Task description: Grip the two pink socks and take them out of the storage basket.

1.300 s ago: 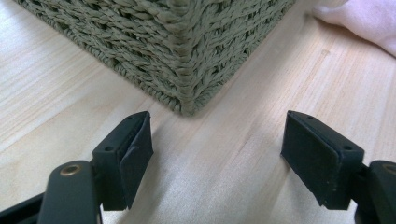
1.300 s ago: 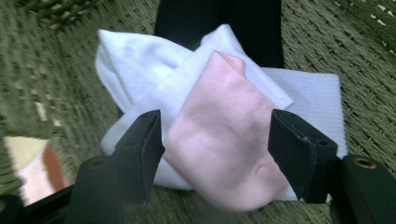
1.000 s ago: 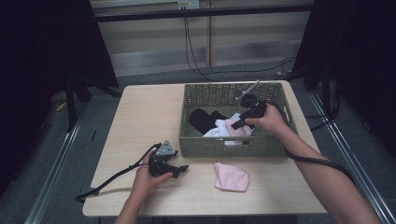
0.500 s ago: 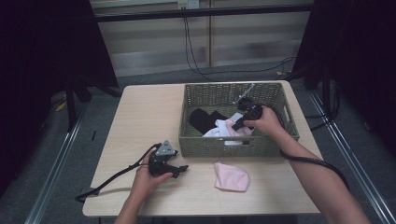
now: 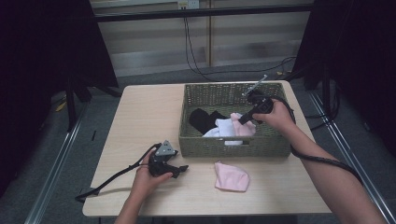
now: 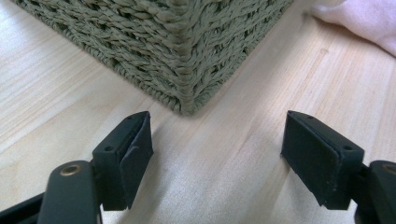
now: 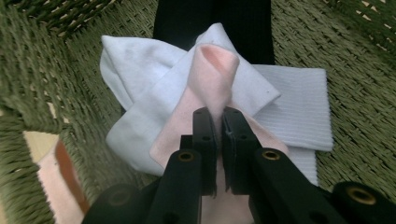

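inside green woven basket (image 5: 201, 140), right gripper (image 7: 217, 122) jaws just closed, pinching soft pink sock (image 7: 212, 74) atop white sock (image 7: 289, 93). left gripper (image 6: 217, 154) jaws wide, empty, on desk (image 6: 56, 98). risk: thin pinch slips, or white sock drags up with it.

Right claw (image 7: 218, 122) pinching pink sock (image 7: 212, 74)

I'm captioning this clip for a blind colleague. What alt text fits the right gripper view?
The right claw is shut on a fold of a pink sock, pinching it up from a small pile inside a green woven basket. White socks lie under the pink one, with a black garment behind them.
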Demonstrator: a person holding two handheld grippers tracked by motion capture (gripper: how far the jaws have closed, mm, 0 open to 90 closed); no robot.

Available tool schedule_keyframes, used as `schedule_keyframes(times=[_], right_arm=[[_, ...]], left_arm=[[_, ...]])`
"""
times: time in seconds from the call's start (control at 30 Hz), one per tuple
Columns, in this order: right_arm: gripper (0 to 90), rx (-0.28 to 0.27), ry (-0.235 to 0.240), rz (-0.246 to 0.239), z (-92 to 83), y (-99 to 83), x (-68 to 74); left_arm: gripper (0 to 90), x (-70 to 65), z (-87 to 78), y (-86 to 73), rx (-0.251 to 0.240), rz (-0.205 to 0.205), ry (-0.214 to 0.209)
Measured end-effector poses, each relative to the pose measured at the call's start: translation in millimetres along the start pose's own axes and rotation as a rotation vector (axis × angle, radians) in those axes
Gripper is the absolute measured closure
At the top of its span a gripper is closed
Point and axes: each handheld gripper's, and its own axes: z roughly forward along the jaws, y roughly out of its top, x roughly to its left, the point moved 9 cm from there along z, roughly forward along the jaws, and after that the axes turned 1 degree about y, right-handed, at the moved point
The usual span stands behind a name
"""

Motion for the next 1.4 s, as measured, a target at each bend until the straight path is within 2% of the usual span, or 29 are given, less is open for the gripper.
schedule_keyframes(times=[0.33, 0.67, 0.93, 1.4], right_arm=[[84.6, -0.002, 0.021, -0.036, -22.9, 2.1, 10.5], [84.6, -0.014, 0.04, -0.037, -42.4, 5.8, 17.4], [84.5, 0.0, 0.033, -0.049, -53.9, 6.5, 21.3], [84.5, -0.028, 0.052, -0.115, -70.1, 7.4, 41.5]], left_arm=[[24.2, 0.1, 0.1, 0.1, -0.001, 0.001, 0.001], [24.2, 0.2, 0.0, 0.1, -0.001, 0.001, 0.001], [24.2, 0.2, 0.0, 0.1, -0.001, 0.001, 0.001], [24.2, 0.0, 0.1, 0.1, -0.001, 0.0, 0.0]])
